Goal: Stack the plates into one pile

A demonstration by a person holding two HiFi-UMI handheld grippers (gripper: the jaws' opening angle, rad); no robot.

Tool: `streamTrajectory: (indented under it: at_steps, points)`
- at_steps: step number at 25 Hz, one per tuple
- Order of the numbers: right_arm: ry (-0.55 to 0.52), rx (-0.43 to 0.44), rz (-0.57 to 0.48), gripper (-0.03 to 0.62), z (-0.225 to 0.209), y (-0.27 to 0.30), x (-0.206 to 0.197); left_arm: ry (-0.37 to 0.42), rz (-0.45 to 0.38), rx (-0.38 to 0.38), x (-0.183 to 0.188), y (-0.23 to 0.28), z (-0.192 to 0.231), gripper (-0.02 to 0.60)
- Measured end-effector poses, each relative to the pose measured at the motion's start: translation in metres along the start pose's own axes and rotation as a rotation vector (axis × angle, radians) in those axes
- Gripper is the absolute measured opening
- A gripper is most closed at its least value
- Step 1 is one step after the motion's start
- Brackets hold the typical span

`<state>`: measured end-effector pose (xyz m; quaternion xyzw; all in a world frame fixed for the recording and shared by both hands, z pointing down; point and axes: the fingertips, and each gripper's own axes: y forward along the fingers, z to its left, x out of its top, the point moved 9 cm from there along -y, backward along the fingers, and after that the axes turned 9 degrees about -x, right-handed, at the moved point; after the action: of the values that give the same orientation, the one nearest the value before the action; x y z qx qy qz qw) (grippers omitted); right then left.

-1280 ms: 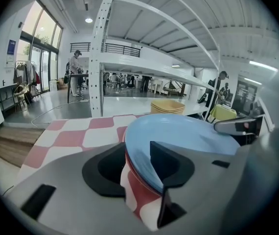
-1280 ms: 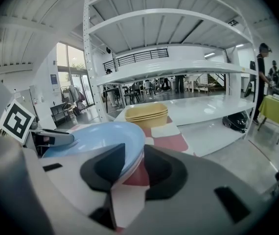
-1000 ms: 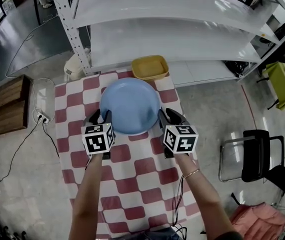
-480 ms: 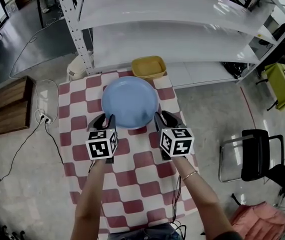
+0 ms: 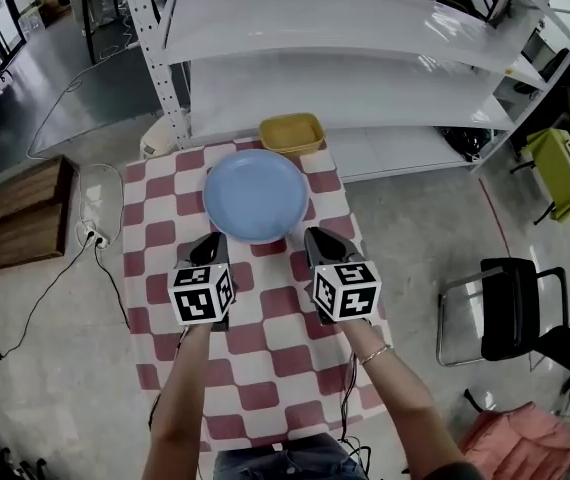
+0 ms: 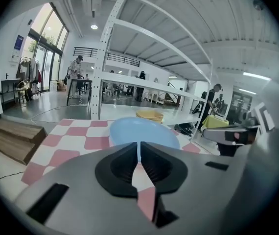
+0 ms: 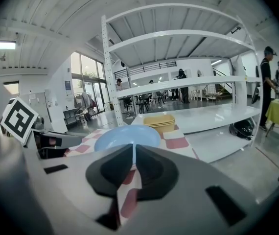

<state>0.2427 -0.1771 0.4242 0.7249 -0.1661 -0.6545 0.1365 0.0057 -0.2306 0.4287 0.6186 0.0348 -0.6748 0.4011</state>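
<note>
- My left gripper (image 5: 208, 251) hangs over the checked tabletop (image 5: 150, 268), short of the plate's near rim. Its fingers have just been closing and now meet on nothing.
- The blue plate (image 5: 256, 195) lies flat ahead of both grippers. The yellow plates (image 5: 291, 134) sit stacked just beyond it; I cannot tell if they touch. The one pile isn't made yet.
- My right gripper (image 5: 322, 250) mirrors the left: fingers just closed, pressed together, empty.
- The risk, as I judge it: going in with closed tips would shove the smooth plate into the yellow stack or towards the far edge. Uneven pinches on the rim could tip it.
</note>
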Motion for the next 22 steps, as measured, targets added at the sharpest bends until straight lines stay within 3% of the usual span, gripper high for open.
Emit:
streamTrajectory:
  at_steps: [10,22]
  points:
    - [0.003,0.079,-0.119,0.012,0.008,-0.063,0.005,0.026,-0.055,-0.016,-0.013,-0.052,-0.037,0.018]
    - [0.003,0.116,-0.217,0.011,0.019,-0.128,0.009,0.081,-0.14,-0.037,-0.009,-0.111,-0.069,0.017]
